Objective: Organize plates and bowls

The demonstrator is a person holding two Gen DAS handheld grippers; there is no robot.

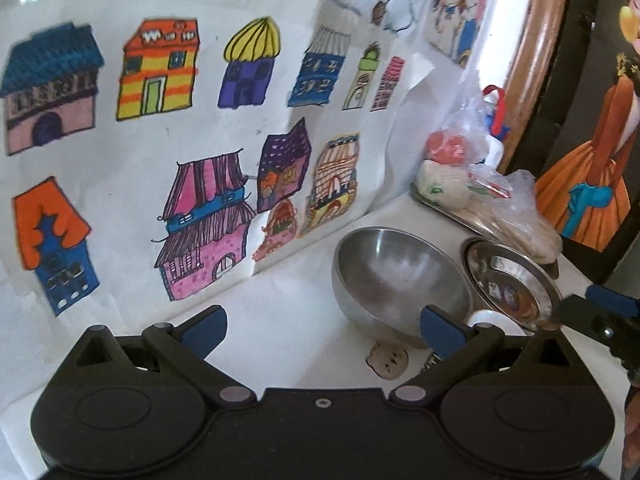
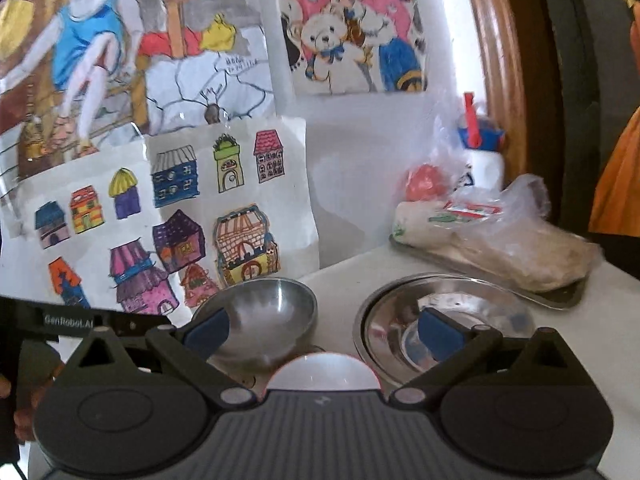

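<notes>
Nearest our left wrist camera, our left gripper (image 1: 323,330) hangs with its blue-padded fingers spread wide and nothing between them, low over the white table (image 1: 280,312). Just ahead of its right finger sits the steel bowl (image 1: 400,280), tilted toward us so that its hollow shows. A small white bowl (image 1: 494,320) peeks out behind that same finger, touching or nearly touching the steel bowl; we cannot tell which. To the right lies a shallow steel plate (image 1: 512,276), just beside the bowl. Our right gripper (image 1: 596,304) reaches in from the right edge, its tip at the plate's near rim.

From the right wrist camera, our right gripper (image 2: 324,330) is likewise wide open and holds nothing. The steel bowl (image 2: 264,312) lies behind its left finger and the steel plate (image 2: 448,312) behind its right finger, while the white bowl (image 2: 322,372) sits low between the two fingers, close to the gripper body. Our left gripper (image 2: 80,320) shows at the left edge.

Behind the plate, a steel tray (image 2: 560,300) carries plastic-wrapped food (image 2: 500,236). A white bottle (image 2: 484,164) with a red and blue cap stands behind it. Coloured drawings of houses (image 1: 180,140) lean against the wall.
</notes>
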